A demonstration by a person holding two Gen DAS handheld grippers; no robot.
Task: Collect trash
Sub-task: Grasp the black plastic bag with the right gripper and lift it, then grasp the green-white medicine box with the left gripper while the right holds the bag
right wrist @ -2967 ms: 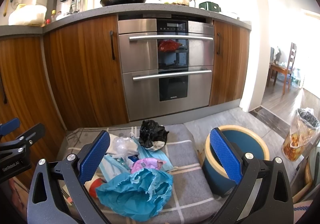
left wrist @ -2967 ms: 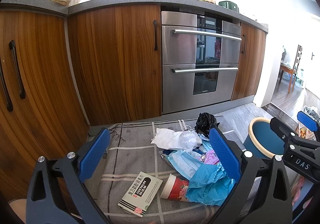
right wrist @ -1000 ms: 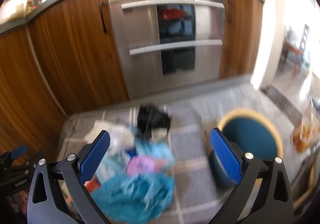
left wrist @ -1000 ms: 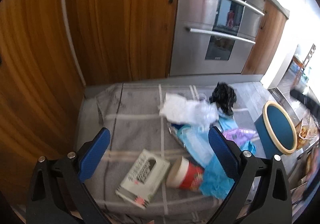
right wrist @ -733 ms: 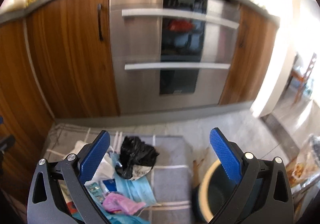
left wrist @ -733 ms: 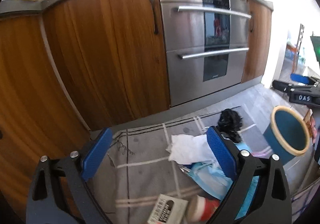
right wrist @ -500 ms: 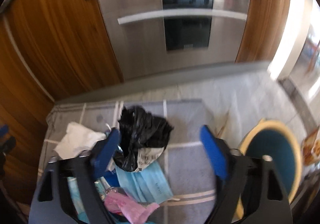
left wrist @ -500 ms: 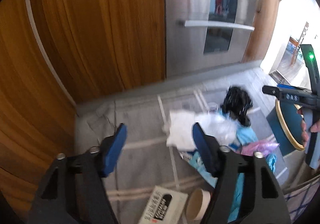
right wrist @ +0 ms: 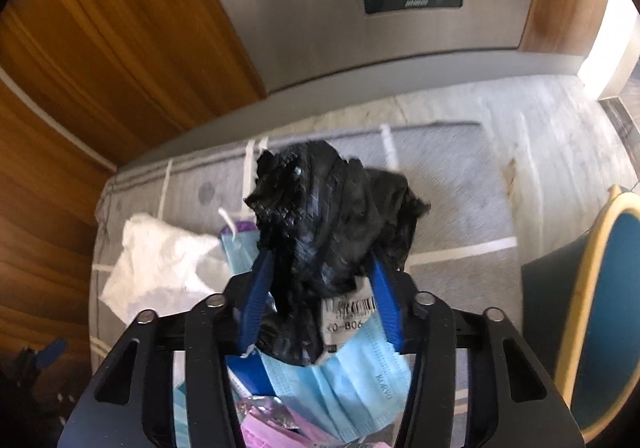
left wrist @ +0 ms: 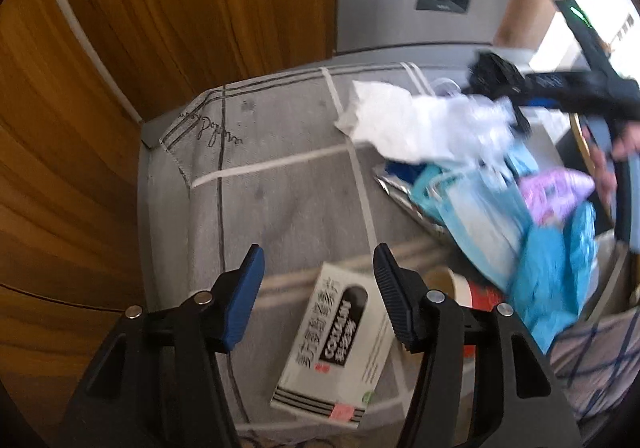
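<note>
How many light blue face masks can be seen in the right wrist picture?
2. One mask lies under the black bag, nearest the camera; a second mask shows left of the bag. More may be hidden underneath.

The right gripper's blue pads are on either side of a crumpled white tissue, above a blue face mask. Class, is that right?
Not quite. The right wrist view shows the right gripper closing around a crumpled black plastic bag, above the blue face mask; the white tissue lies apart.

bare grey mat [left wrist: 280, 175] lies open left of the trash heap; wooden cabinet doors [left wrist: 160, 27] wall off the far and left sides, and the blue bin [right wrist: 600, 308] stands at the right.
</note>
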